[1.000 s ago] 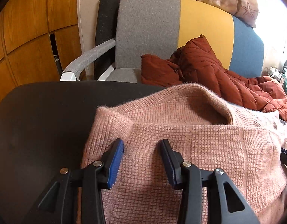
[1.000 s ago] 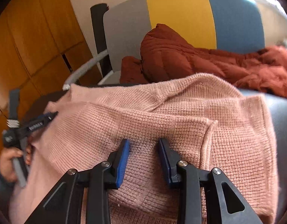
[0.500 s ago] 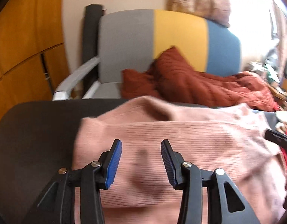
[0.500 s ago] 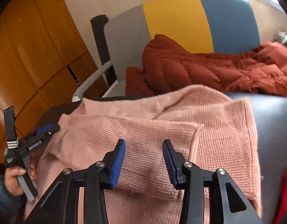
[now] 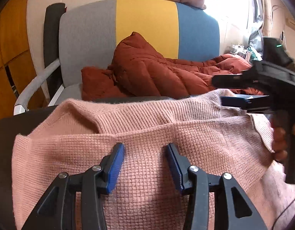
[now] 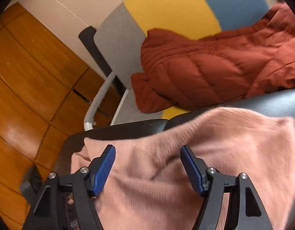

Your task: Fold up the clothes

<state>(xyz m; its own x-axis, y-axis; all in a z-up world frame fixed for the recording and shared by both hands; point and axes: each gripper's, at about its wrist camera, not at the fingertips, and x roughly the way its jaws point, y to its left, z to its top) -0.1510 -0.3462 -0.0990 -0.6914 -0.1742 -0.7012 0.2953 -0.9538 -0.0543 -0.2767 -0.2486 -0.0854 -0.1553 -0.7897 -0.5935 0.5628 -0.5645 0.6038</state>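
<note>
I see the pink sweater (image 5: 147, 153) folded on the dark tabletop (image 5: 5, 134), bare surface at its left edge. My left gripper (image 5: 145, 151) is spread above it; my right gripper (image 6: 147, 153) has just been opening, pinching nothing.

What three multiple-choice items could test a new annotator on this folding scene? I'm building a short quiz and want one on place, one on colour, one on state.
1. Where does the rust-red quilted jacket lie?
A. on the seat of the chair
B. on the floor
C. on the black surface

2. Which colours make up the chair back?
A. green, white, black
B. grey, yellow, blue
C. red, pink, brown

3. How does the left gripper stand?
A. shut on the pink sweater
B. open over the pink sweater
C. shut on the jacket

Key: 1 A, it rests against the chair back; 2 B, three upright bands show; 3 B, the pink sweater shows between its spread pads.
</note>
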